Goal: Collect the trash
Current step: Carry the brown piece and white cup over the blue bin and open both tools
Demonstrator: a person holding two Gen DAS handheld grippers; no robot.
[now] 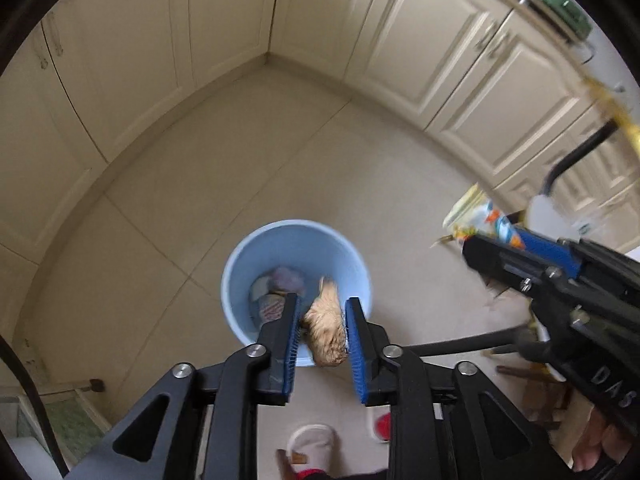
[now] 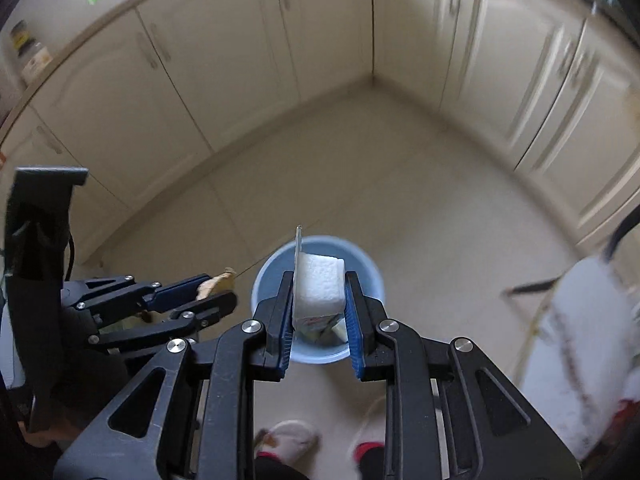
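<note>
1. Above the blue bin (image 1: 296, 292) on the kitchen floor, your left gripper (image 1: 322, 316) has its jaws narrow around a tan crumpled scrap (image 1: 326, 320), apparently touching only one pad.
2. Your right gripper (image 2: 319, 298) clamps a white foam-filled packet (image 2: 318, 288) over that bin's rim.

Beige tiled floor (image 1: 240, 184), bounded by cream cabinets (image 1: 460, 52) on two sides. Blue bin (image 1: 256, 248) stands on it, directly below both tongs' tips. Slippers (image 1: 312, 444) on tiles under the tongs' bodies, nearer than bin.
</note>
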